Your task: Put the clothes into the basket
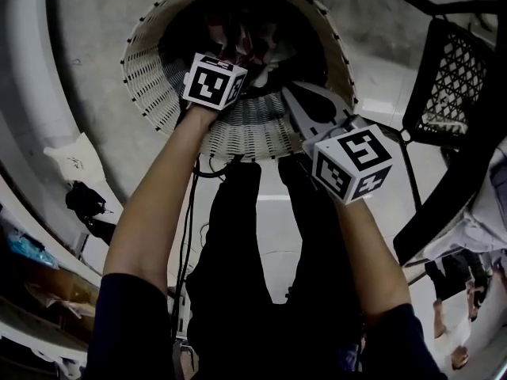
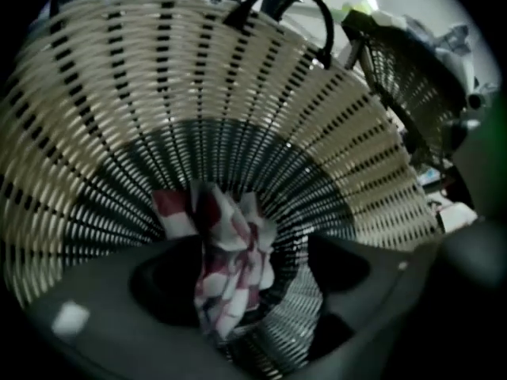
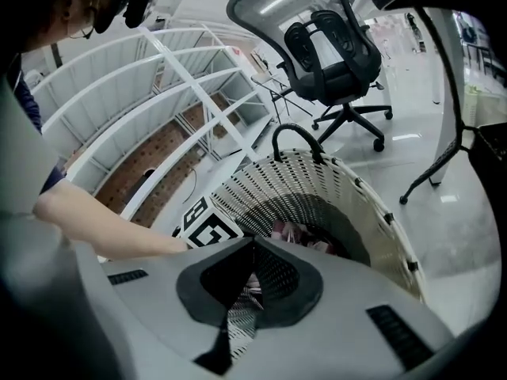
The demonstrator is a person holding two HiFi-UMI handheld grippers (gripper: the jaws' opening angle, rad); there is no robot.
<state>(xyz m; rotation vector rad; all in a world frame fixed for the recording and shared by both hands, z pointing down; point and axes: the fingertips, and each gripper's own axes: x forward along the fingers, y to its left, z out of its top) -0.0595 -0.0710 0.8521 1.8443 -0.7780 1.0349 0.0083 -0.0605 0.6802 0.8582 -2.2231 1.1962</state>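
**Left gripper view: checked cloth clamped low inside basket**

The left gripper [image 2: 247,279] is clenched on a red-and-white checked cloth [image 2: 230,248], hanging deep within the wicker basket [image 2: 158,93].

Risk: on release the fabric may cling to a pad or snag in the weave, and come out again with the tool.

Pose: the left forearm reaches down past the rim. The right gripper [image 3: 251,252] hovers above the near rim, jaws together and empty.
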